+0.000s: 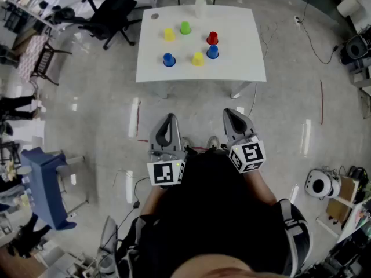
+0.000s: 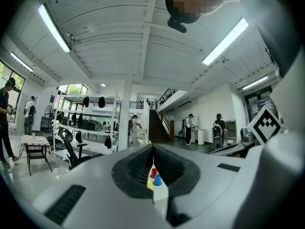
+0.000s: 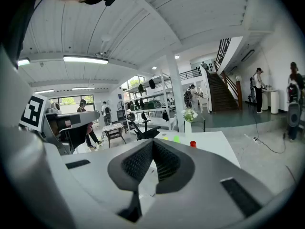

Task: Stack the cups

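Counter: white, rectangular, standing well beyond both grippers.
Cups on the counter, six, none held:
- far yellow cup, far left
- green cup, just right of it
- red cup, far right
- right blue cup, directly in front of the red one; whether they touch cannot be told
- near yellow cup, just left of that blue one
- left blue cup, near left, apart from the others

Vase of flowers: at the counter's far edge.
Left gripper: near the person's body, fingers closed tip to tip, nothing between them.
Right gripper: beside it, fingers pressed together, empty.
Marker cubes: one per gripper, black-and-white square patterns, no legible lettering
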Motion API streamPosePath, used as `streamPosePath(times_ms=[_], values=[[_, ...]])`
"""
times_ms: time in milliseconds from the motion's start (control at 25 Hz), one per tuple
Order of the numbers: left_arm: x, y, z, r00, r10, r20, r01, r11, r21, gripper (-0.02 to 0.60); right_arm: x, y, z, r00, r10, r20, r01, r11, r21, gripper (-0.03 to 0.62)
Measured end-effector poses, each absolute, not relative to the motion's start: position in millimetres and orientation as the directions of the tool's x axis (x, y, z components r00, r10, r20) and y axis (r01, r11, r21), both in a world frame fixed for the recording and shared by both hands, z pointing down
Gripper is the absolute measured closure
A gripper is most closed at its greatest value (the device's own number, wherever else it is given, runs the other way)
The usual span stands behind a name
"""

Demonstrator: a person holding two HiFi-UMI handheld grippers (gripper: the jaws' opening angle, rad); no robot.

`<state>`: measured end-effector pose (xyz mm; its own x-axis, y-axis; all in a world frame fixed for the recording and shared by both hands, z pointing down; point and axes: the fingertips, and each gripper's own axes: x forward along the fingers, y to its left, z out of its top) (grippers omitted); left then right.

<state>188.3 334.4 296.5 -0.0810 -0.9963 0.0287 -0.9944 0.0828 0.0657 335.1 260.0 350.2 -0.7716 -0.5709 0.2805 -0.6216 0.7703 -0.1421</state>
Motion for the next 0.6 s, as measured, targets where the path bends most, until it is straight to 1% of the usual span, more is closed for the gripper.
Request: streamPosePath(times_ms=[200,440,480,520,560,600], values=[[185,337,297,-0.084,-0.996,0.031,-0.994,0.086,0.073,0.56,333,263,347,-0.776,-0.573,0.264,-0.619,0.772,-0.145,0.569],[179,339,293,-0.087,-0.996,0.019,-0.993,0.089,0.079,0.56,328,263,330,-0.785,-0.592,0.184,-0.615,0.779,-0.119,0.561],[177,340,295,-0.086,-0.996,0.019,-0.993,0.087,0.079,0.56,326,262,334,-0.783,-0.59,0.199,-0.617,0.778,-0.119,0.5],[176,341,296,-0.085,-0.996,0.02,-0.993,0.086,0.081,0.56,323,263,339,-0.78,-0.584,0.225,-0.617,0.778,-0.12,0.393],[175,342,297,-0.084,-0.996,0.023,-0.993,0.085,0.084,0.56,320,263,344,-0.776,-0.58,0.248,-0.618,0.777,-0.121,0.355],[174,344,299,-0.082,-0.996,0.025,-0.993,0.084,0.087,0.56,319,264,345,-0.773,-0.58,0.258,-0.621,0.775,-0.119,0.355]])
